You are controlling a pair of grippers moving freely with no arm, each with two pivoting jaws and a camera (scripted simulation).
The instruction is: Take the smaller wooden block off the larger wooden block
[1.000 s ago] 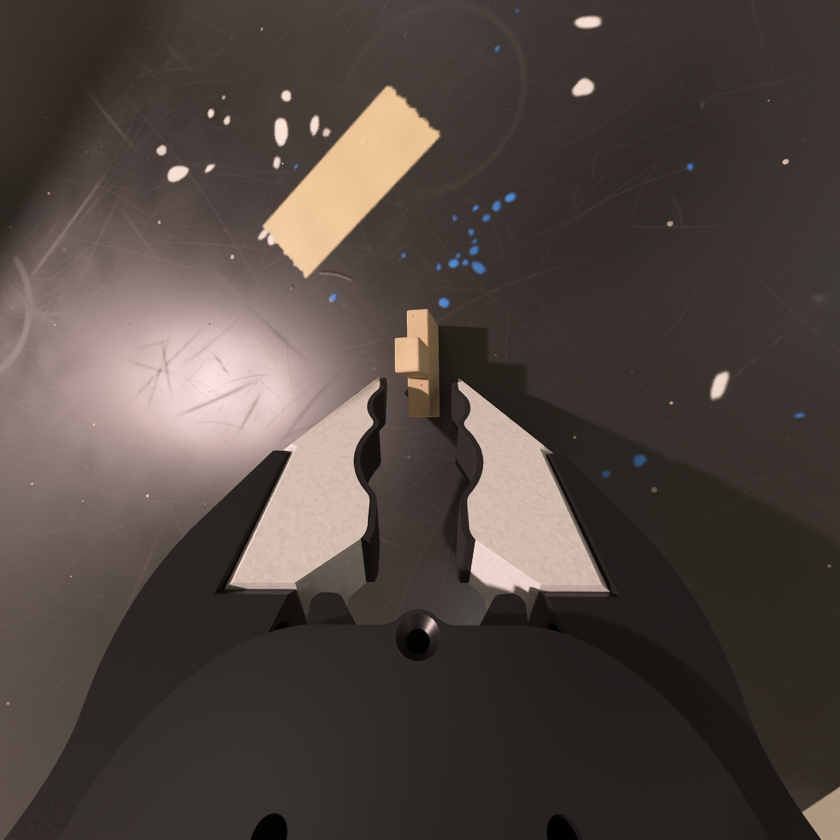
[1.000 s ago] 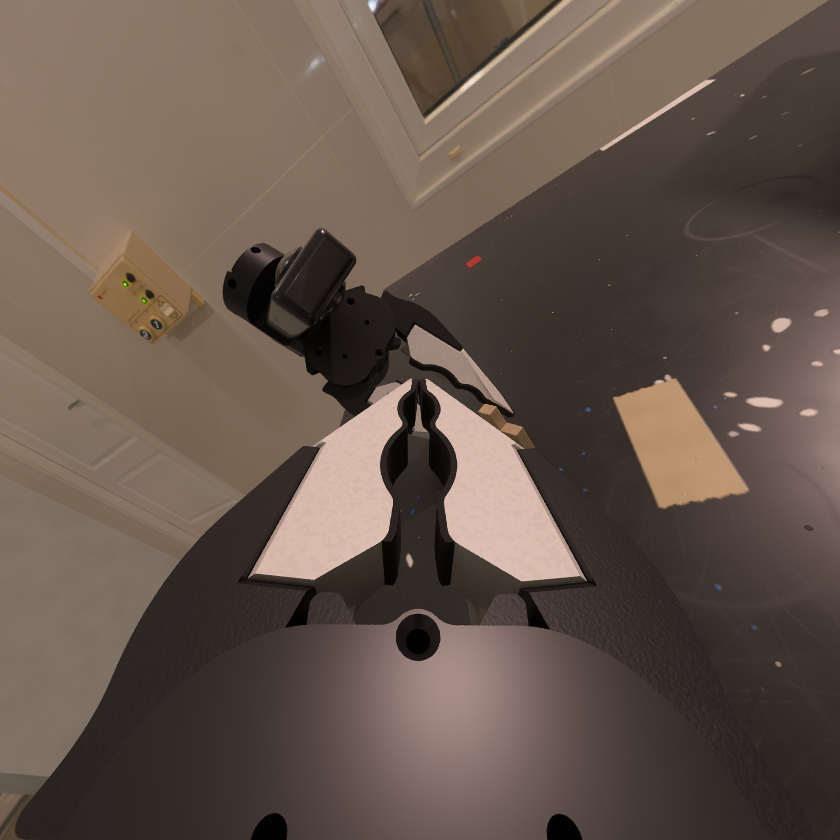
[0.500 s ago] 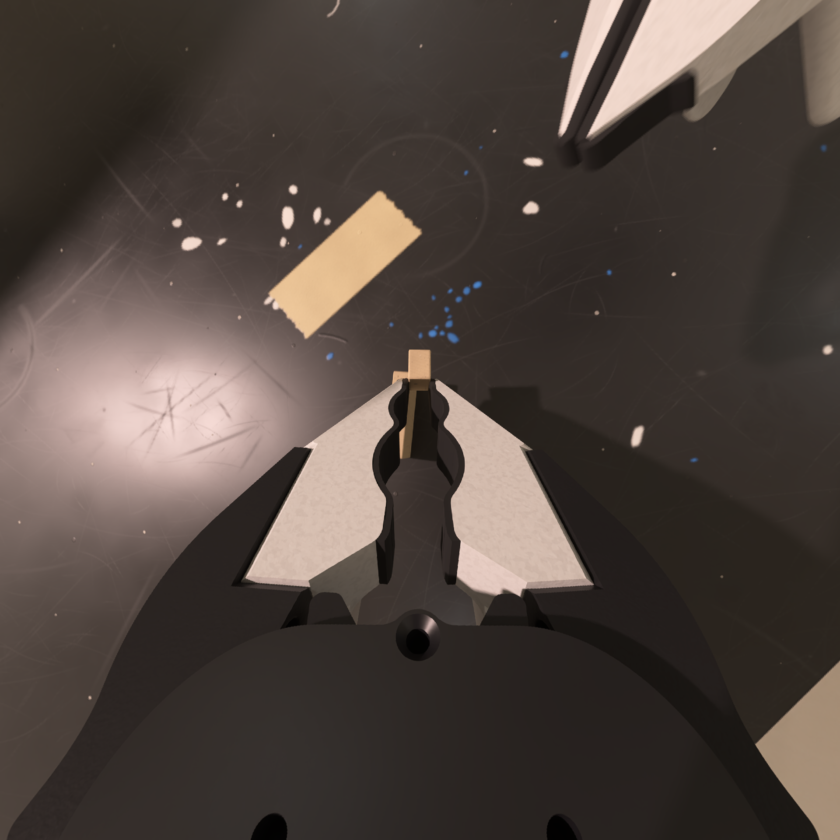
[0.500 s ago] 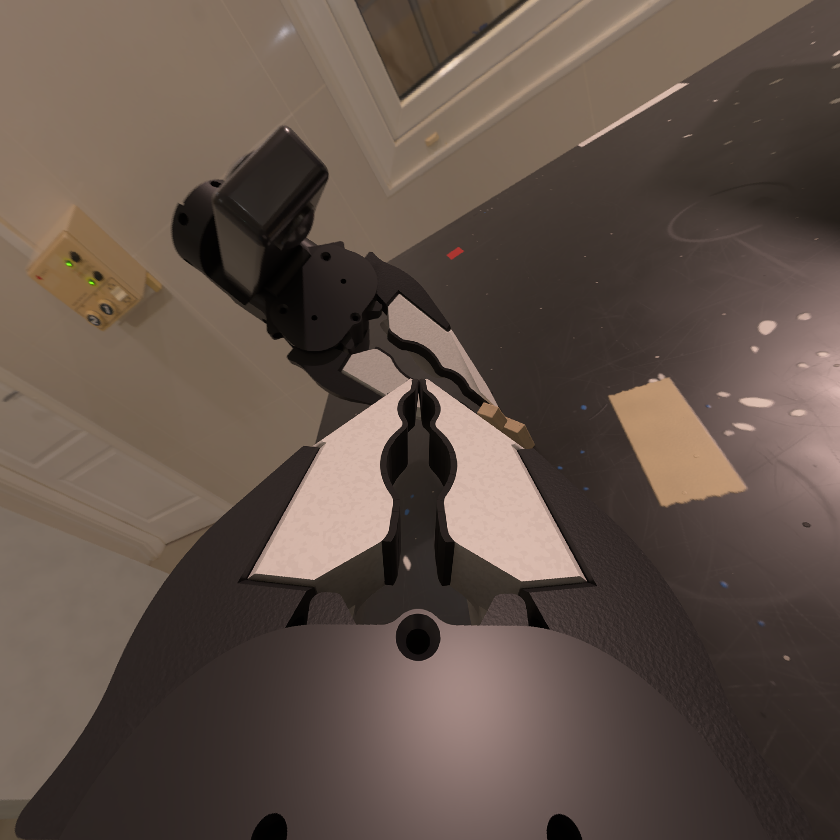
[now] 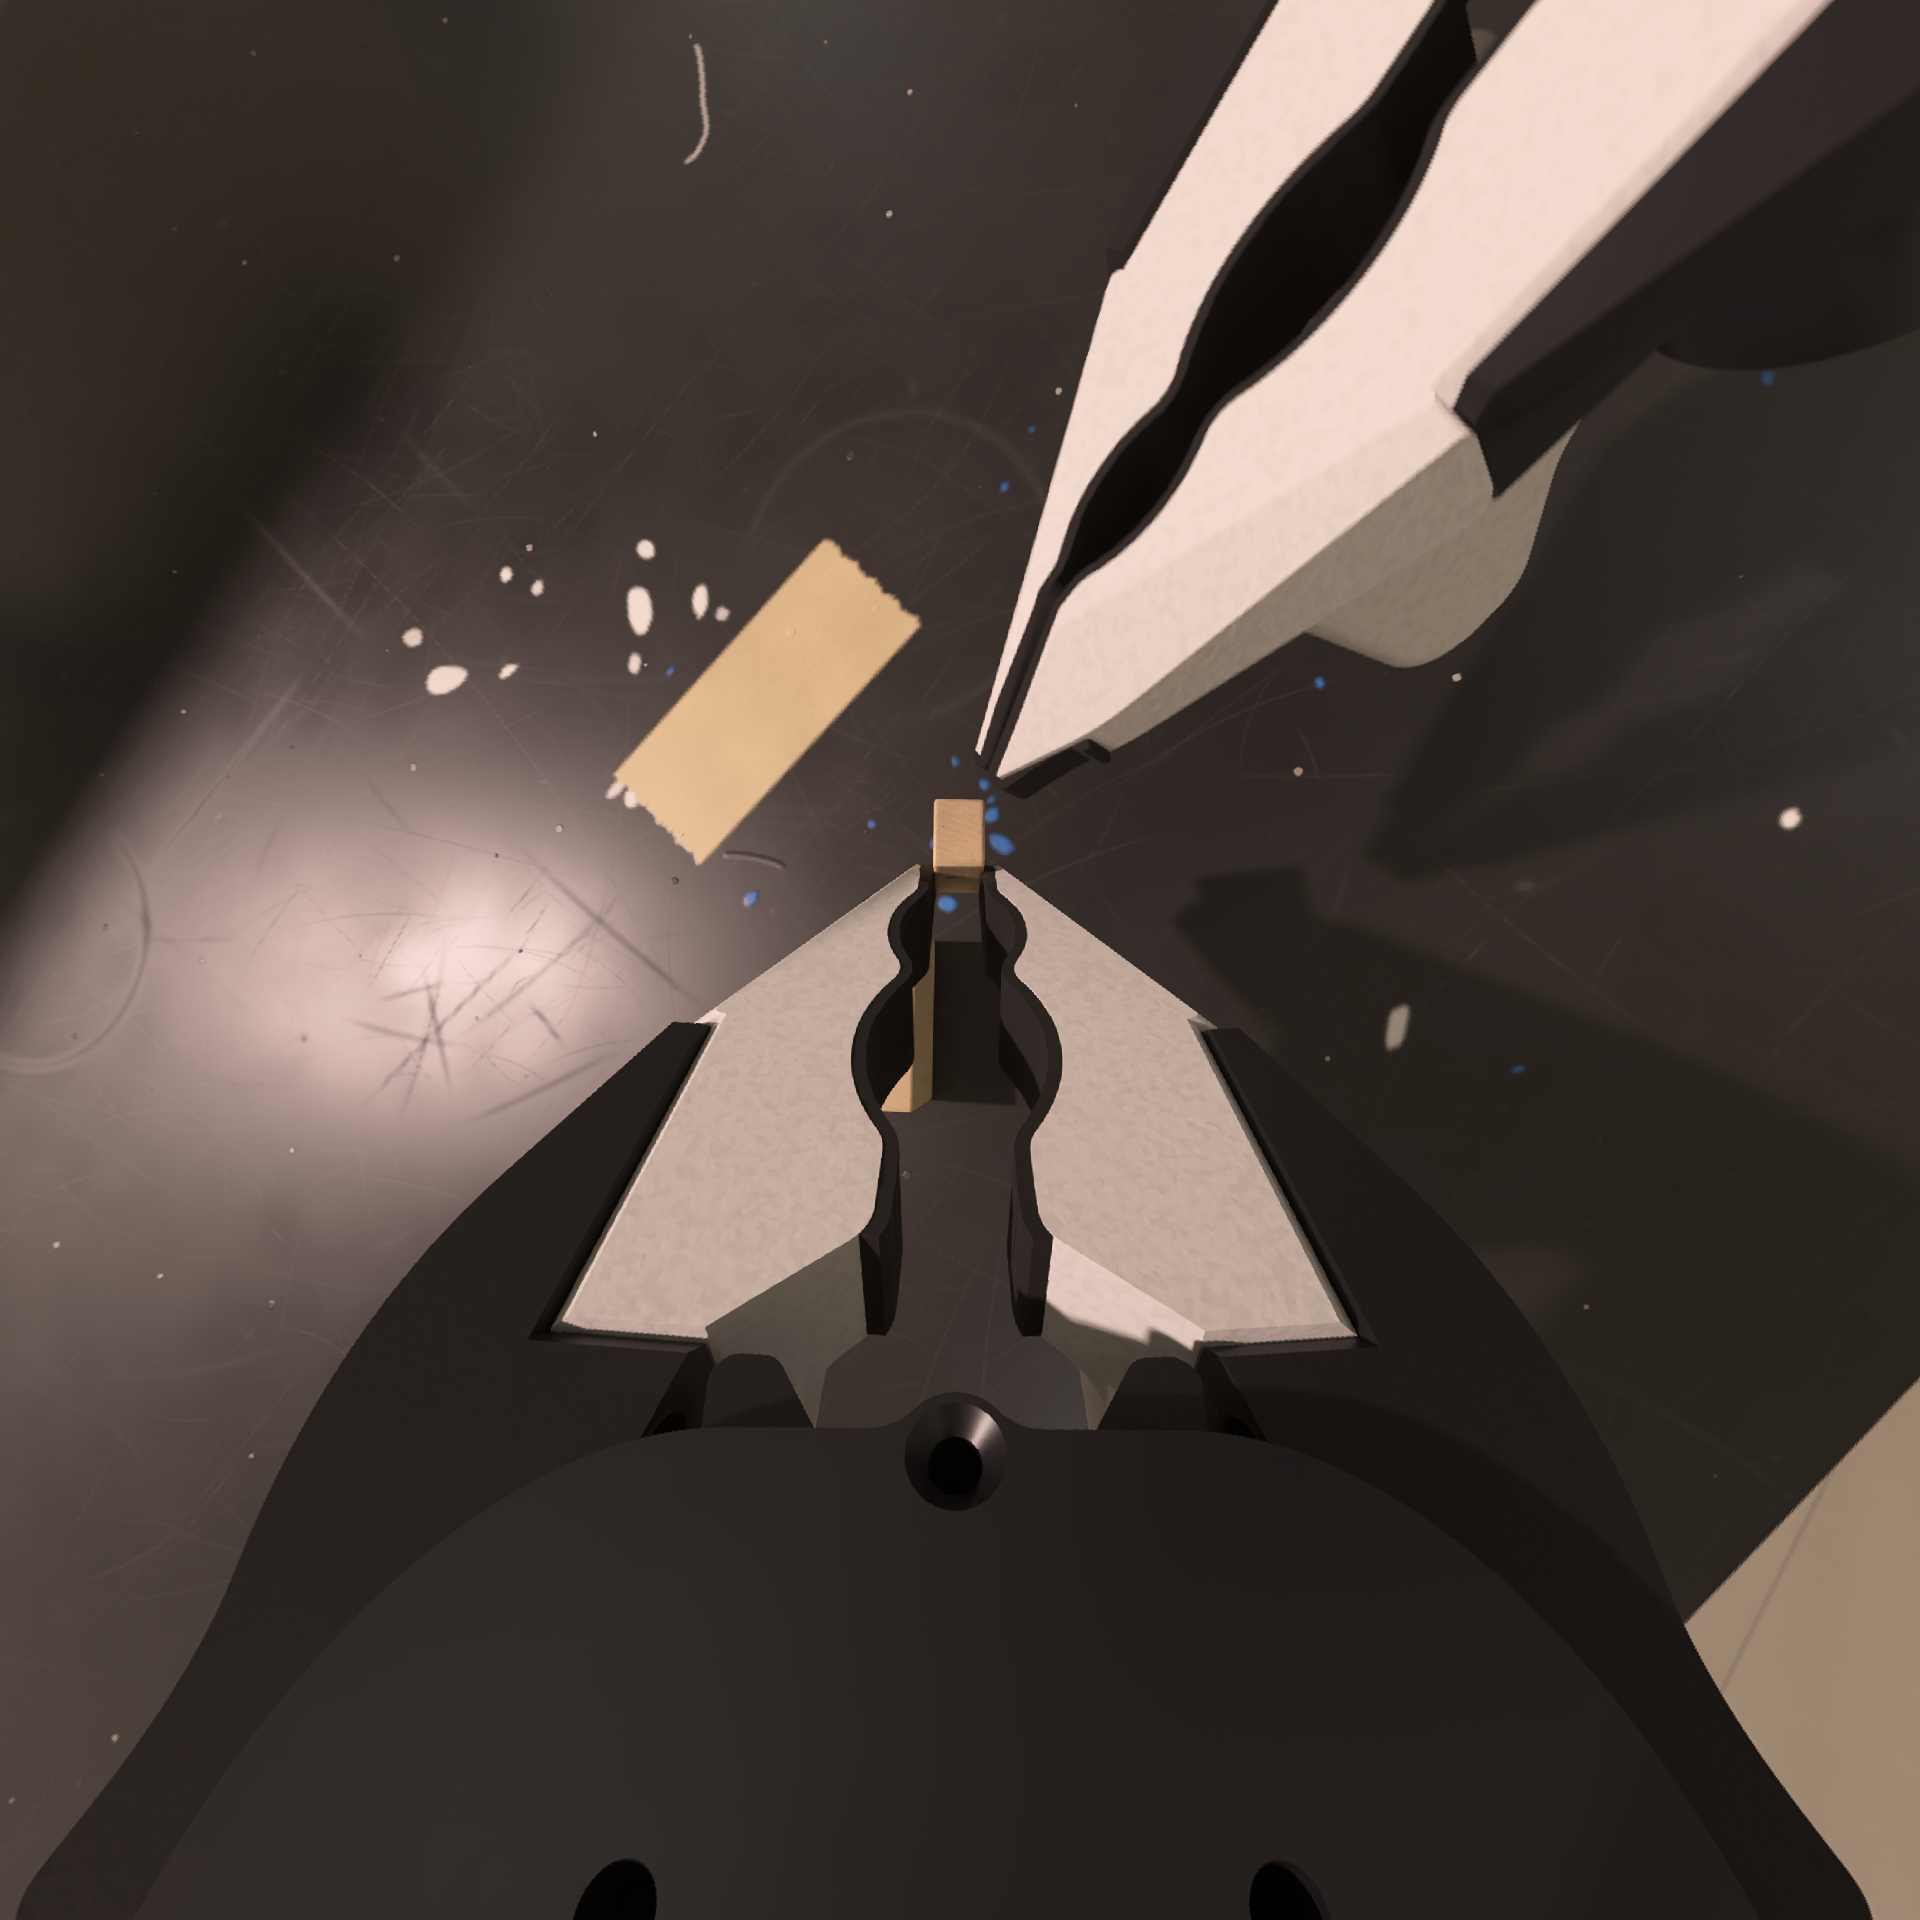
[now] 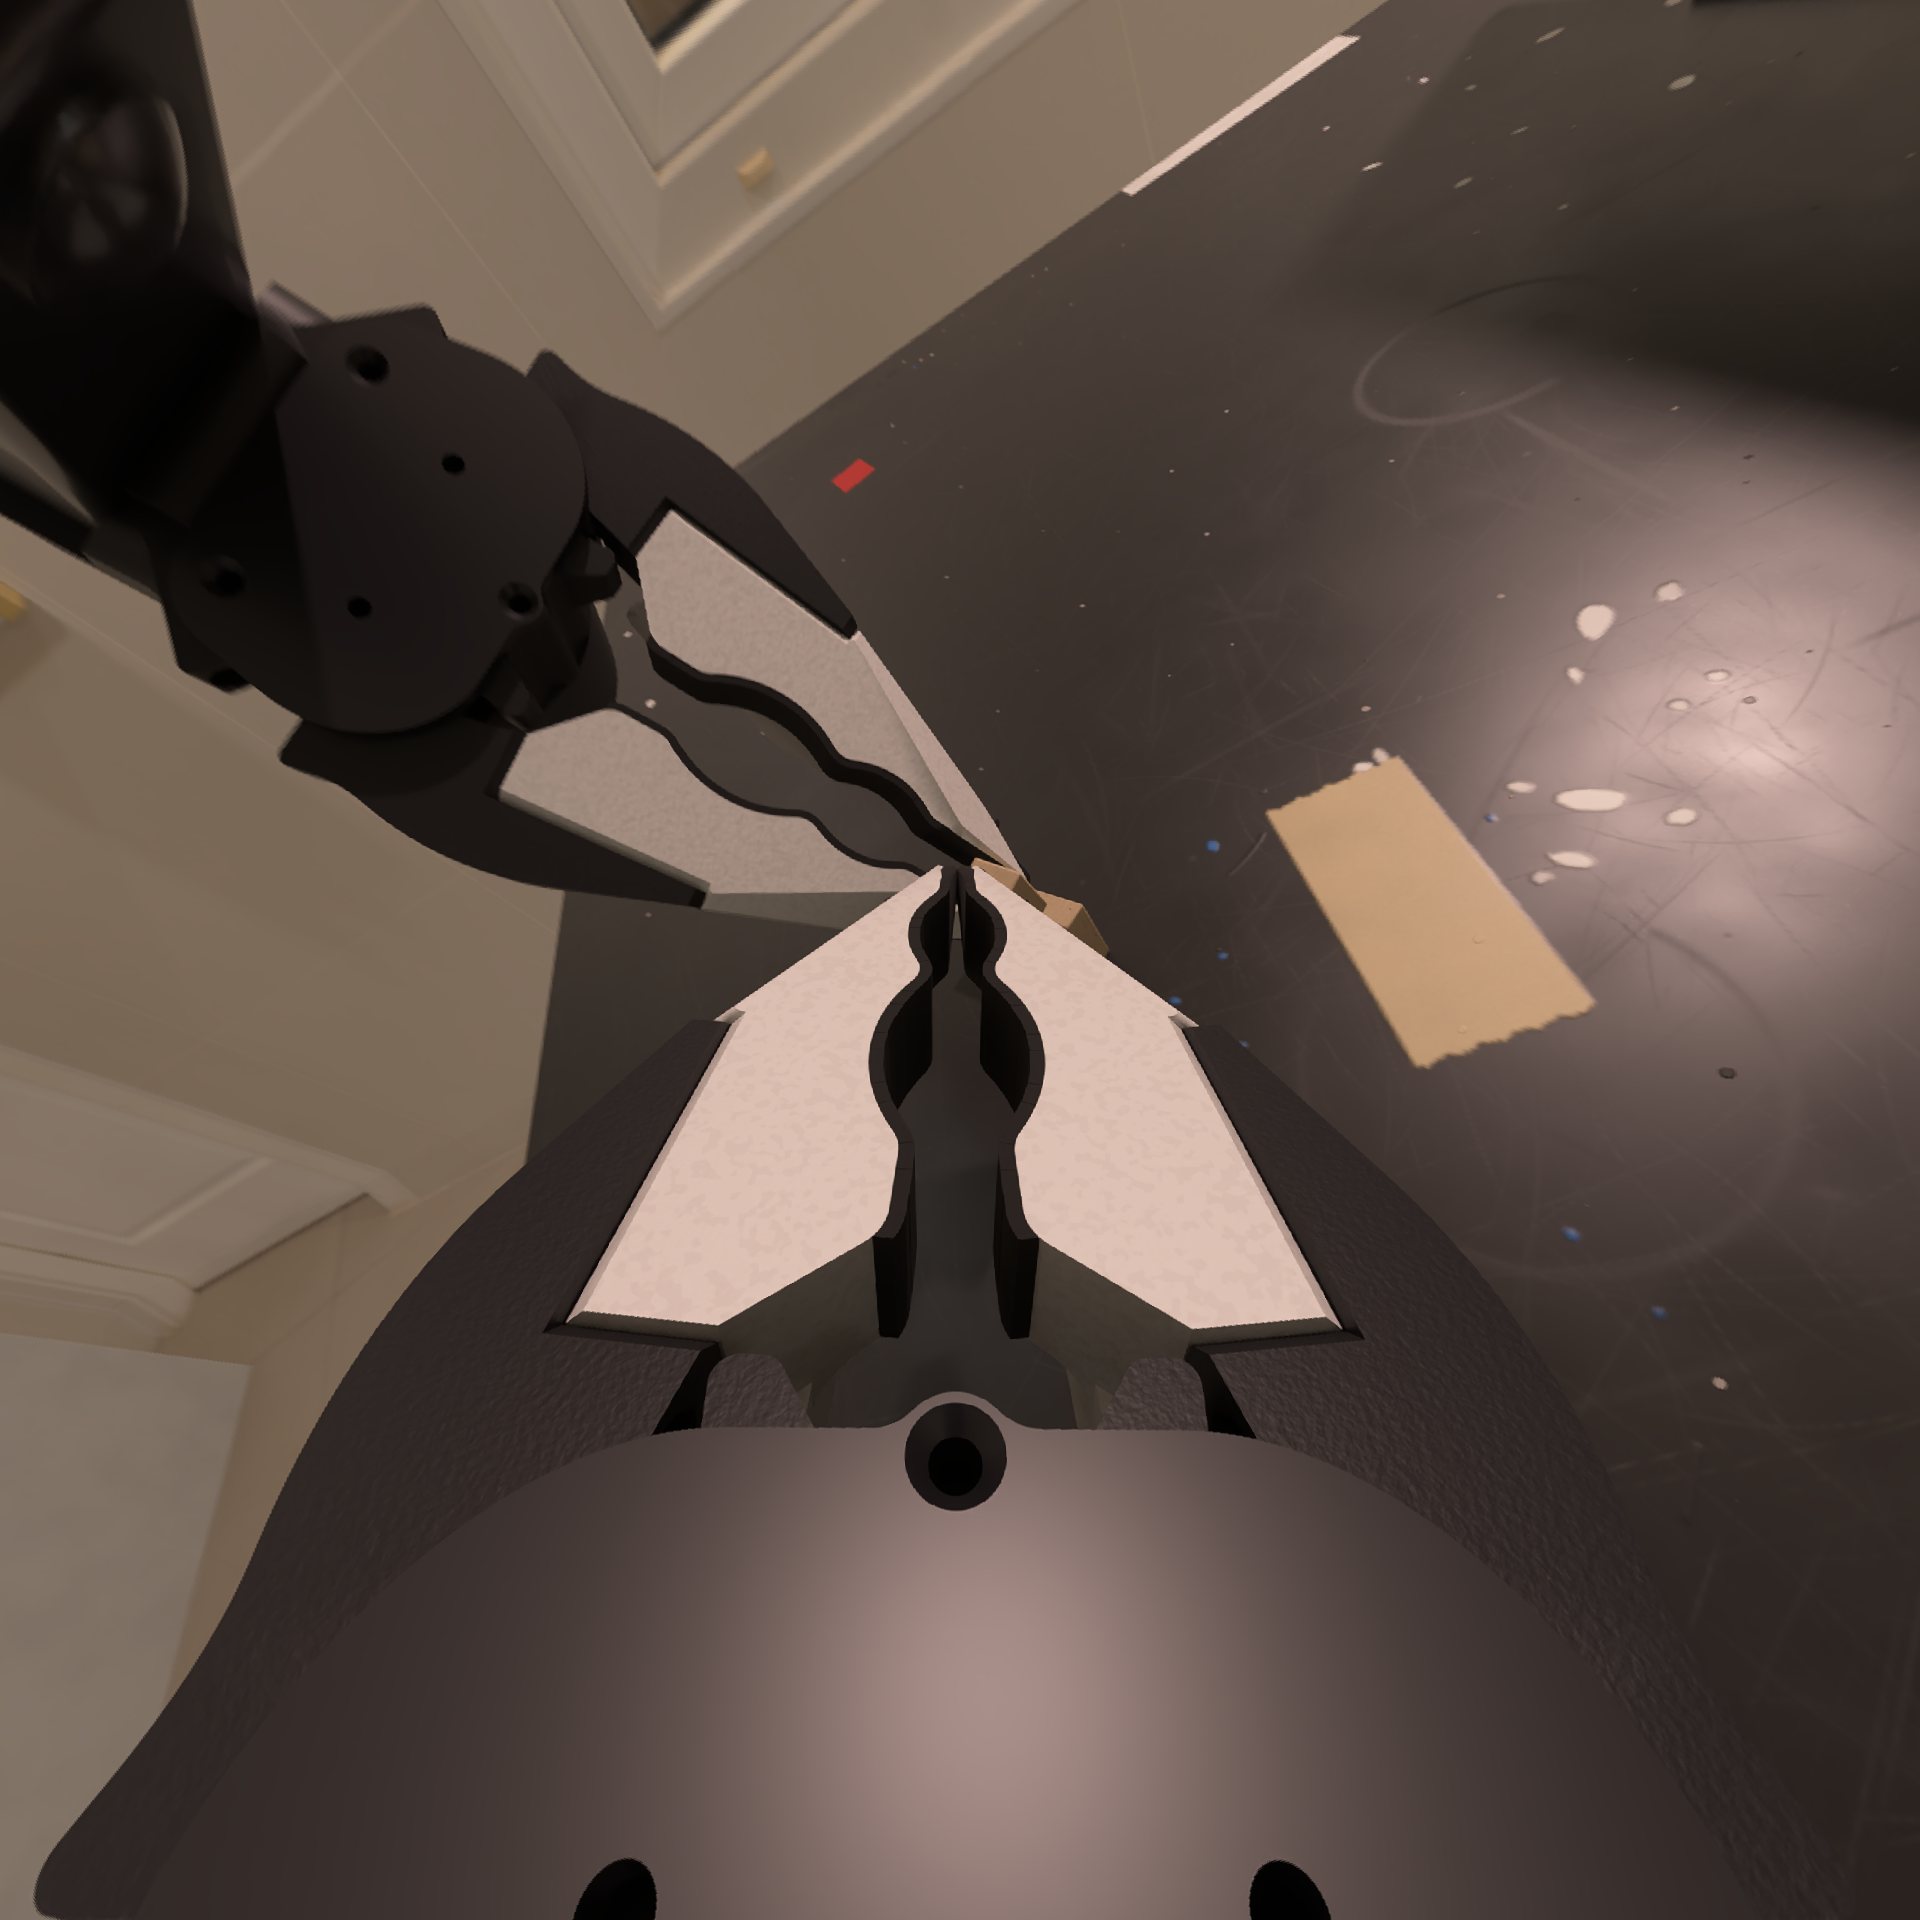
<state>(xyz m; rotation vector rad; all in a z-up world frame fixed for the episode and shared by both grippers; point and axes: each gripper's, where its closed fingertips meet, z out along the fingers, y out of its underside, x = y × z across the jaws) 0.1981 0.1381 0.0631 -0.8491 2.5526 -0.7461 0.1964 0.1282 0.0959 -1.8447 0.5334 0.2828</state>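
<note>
Dark table (image 5: 312,1195), block (image 5: 957,831) in left claw (image 5: 956,883)

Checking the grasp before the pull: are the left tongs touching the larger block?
Touching. The left wrist view shows the left tongs shut on the larger block, its length running back between the fingers, with no gap at the tips.

Larger wooden block (image 5: 921,1029) — pale, elongated, lying lengthwise; smaller wooden block (image 5: 958,831) at its far end.
</note>
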